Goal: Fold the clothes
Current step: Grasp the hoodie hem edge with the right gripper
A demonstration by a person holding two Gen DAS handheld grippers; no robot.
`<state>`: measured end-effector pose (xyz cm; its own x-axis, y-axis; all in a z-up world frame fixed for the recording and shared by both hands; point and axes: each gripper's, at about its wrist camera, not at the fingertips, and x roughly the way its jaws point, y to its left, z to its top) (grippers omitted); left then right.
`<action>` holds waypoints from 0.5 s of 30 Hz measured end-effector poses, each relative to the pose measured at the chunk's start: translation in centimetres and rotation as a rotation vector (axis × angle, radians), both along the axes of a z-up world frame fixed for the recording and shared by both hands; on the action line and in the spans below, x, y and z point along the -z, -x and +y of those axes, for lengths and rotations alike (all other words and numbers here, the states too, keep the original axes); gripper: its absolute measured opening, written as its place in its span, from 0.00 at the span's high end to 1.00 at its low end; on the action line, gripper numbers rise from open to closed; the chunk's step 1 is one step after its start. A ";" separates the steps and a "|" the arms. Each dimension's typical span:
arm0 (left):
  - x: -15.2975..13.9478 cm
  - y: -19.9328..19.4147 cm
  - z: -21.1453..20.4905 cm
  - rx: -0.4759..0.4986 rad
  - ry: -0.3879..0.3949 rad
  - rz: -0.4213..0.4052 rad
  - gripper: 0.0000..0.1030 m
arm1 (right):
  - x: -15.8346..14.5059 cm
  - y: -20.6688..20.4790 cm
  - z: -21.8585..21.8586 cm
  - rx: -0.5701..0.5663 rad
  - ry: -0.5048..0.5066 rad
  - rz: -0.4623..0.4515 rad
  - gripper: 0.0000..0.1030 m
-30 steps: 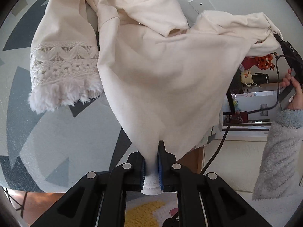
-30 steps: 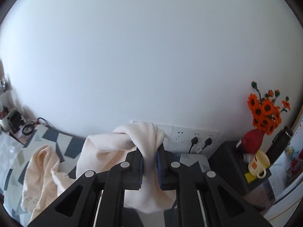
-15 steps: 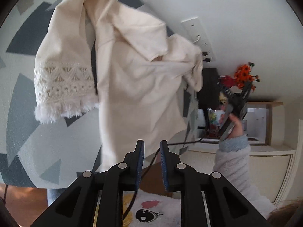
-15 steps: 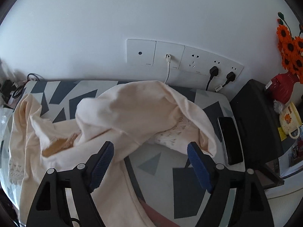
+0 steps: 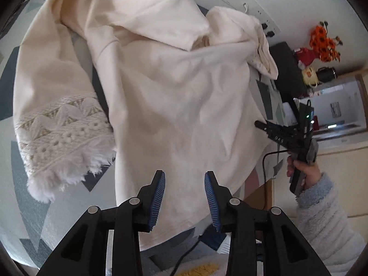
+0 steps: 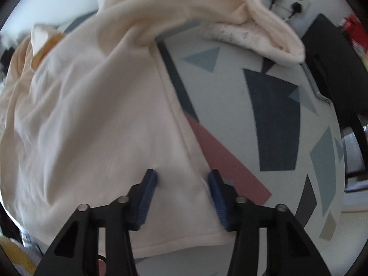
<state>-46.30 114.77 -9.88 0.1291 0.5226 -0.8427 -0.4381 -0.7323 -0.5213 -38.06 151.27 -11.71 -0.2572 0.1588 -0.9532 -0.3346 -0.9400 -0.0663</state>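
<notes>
A cream garment [image 5: 179, 96] lies spread and rumpled on the patterned table top [image 5: 30, 209]. One sleeve with a lace and fringe cuff [image 5: 59, 138] lies at the left. The other sleeve [image 6: 264, 30] curls near the wall sockets. My left gripper [image 5: 185, 184] is open and empty just above the hem. My right gripper [image 6: 182, 184] is open and empty over the garment's lower right edge [image 6: 179, 243]; it also shows in the left wrist view [image 5: 280, 135], held in a hand beside the garment's right side.
Wall sockets with plugs [image 6: 285, 2] are behind the table. A black box [image 6: 331, 53] stands at the table's right end. Orange flowers [image 5: 324, 43], a red vase and a mug sit on a shelf. A cable [image 5: 266, 163] hangs off the table edge.
Both grippers have let go of the garment and opened. The garment has dropped flat onto the table. The right gripper has swung down from the wall to the garment's lower right edge.
</notes>
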 end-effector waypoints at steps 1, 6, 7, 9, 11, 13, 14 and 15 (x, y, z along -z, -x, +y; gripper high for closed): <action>0.8 0.0 0.4 0.006 0.017 -0.009 0.66 | 0.0 -0.4 -0.1 0.014 0.008 0.000 0.88; 3.2 -0.5 0.3 0.023 0.055 -0.085 0.66 | 0.2 -4.6 -1.9 0.007 0.018 -0.083 0.93; 3.4 -0.7 0.0 0.031 0.059 -0.096 0.66 | 0.2 -6.1 -2.2 0.017 0.038 -0.108 0.94; 3.9 -1.4 -0.6 0.054 0.079 -0.113 0.66 | 0.5 -9.3 -2.7 0.046 0.070 -0.160 0.95; 4.4 -2.0 -0.9 0.072 0.084 -0.143 0.66 | 1.0 -12.3 -3.2 0.082 0.108 -0.208 0.95; 4.8 -2.3 -1.4 0.072 0.070 -0.182 0.66 | 1.5 -14.5 -4.1 0.099 0.113 -0.262 0.95; 4.9 -2.4 -1.6 0.069 0.059 -0.197 0.66 | 1.8 -15.3 -4.6 0.101 0.107 -0.286 0.95; 4.8 -2.4 -1.8 0.066 0.049 -0.204 0.66 | 1.6 -15.7 -5.1 0.098 0.103 -0.287 0.94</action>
<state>-43.89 112.93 -14.65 0.3325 0.4667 -0.8195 -0.3750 -0.7319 -0.5689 -22.37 146.18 -13.30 0.0359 0.0684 -0.9970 -0.4055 -0.9108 -0.0771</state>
